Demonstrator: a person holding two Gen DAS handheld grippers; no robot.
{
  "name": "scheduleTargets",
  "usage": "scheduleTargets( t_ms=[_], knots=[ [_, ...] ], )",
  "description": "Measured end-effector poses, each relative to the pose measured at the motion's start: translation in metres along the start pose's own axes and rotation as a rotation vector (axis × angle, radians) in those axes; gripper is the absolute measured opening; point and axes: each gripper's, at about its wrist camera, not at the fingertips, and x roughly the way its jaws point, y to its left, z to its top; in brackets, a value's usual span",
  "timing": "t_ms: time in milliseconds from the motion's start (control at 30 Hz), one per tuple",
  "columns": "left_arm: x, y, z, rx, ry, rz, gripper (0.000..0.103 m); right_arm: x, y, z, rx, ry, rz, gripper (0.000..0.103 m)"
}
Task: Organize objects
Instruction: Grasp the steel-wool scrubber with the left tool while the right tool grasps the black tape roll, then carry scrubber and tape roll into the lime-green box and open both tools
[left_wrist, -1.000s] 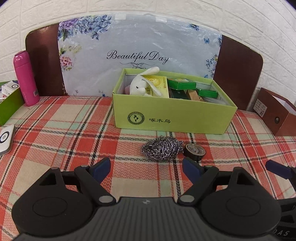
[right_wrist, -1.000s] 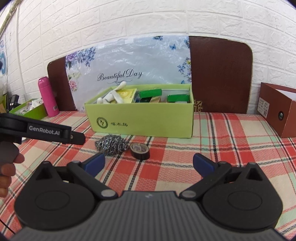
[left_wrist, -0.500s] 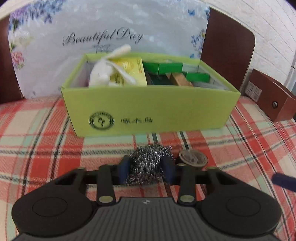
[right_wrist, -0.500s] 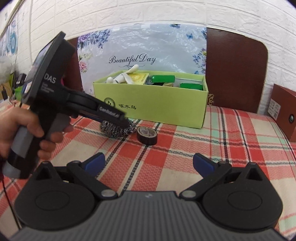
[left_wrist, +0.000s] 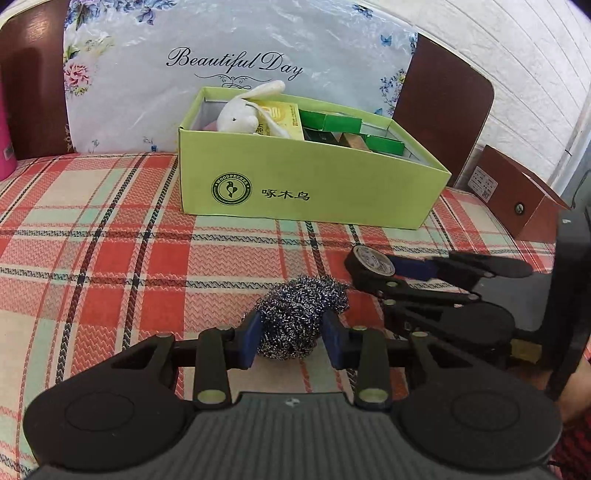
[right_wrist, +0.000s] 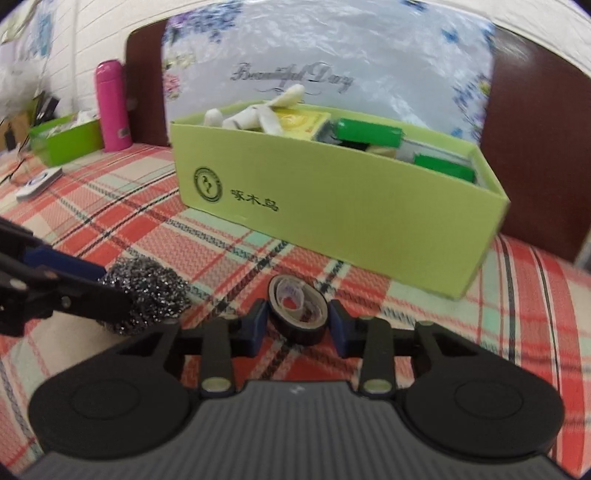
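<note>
Pinching a crinkly silver steel-wool ball (left_wrist: 301, 320), your left gripper (left_wrist: 291, 338) hovers low over the plaid cloth (left_wrist: 110, 266). Your right gripper (right_wrist: 297, 326) clamps the black tape roll (right_wrist: 298, 313) just beside it, both fronting the green box (left_wrist: 314, 184).

We see our left gripper (left_wrist: 291, 338) pinching a steel scourer (left_wrist: 301, 314) between its blue pads (left_wrist: 250, 338). Just to the right, our right gripper (left_wrist: 373, 271) clasps a roll of black tape (left_wrist: 369, 264). Beyond them, a green box (left_wrist: 314, 184) on the plaid cloth (left_wrist: 110, 258) holds a toy rabbit (left_wrist: 240, 116).
</note>
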Motion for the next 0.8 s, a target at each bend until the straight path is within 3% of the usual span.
scheduleTargets(
  t_ms=[100, 167, 200, 300, 367, 467, 533, 633, 733, 800],
  knots=[
    [-0.002, -0.005, -0.005, 0.014, 0.018, -0.001, 0.038, -0.023, -0.007, -0.011, 0.126, 0.064, -0.03, 0.026],
    [-0.007, -0.009, -0.012, 0.017, 0.022, -0.016, 0.038, -0.049, -0.006, -0.021, 0.173, 0.043, 0.008, 0.025],
    [-0.01, -0.01, -0.015, 0.018, 0.021, -0.028, 0.038, -0.058, -0.003, -0.025, 0.171, 0.027, 0.023, 0.025],
    [-0.015, -0.014, -0.023, 0.035, 0.02, -0.033, 0.053, -0.07, 0.006, -0.031, 0.111, -0.007, 0.052, 0.026],
    [-0.016, -0.016, -0.024, 0.061, -0.006, 0.003, 0.066, -0.062, 0.01, -0.026, 0.062, -0.01, 0.01, 0.029],
    [-0.021, -0.012, -0.018, 0.078, -0.06, 0.034, 0.07, -0.045, 0.006, -0.019, 0.008, -0.045, -0.019, 0.03],
    [-0.023, -0.01, -0.011, 0.097, -0.084, 0.001, 0.072, -0.032, 0.001, -0.015, -0.007, -0.039, -0.015, 0.039],
    [-0.02, -0.014, -0.003, 0.159, -0.113, -0.072, 0.081, -0.02, -0.003, -0.012, -0.023, -0.044, 0.003, 0.039],
    [-0.013, -0.023, 0.002, 0.206, -0.11, -0.164, 0.081, -0.012, -0.003, -0.009, -0.041, -0.073, 0.026, 0.039],
    [-0.004, -0.026, 0.003, 0.213, -0.101, -0.164, 0.081, -0.005, -0.002, -0.008, -0.058, -0.073, 0.032, 0.038]
  ],
)
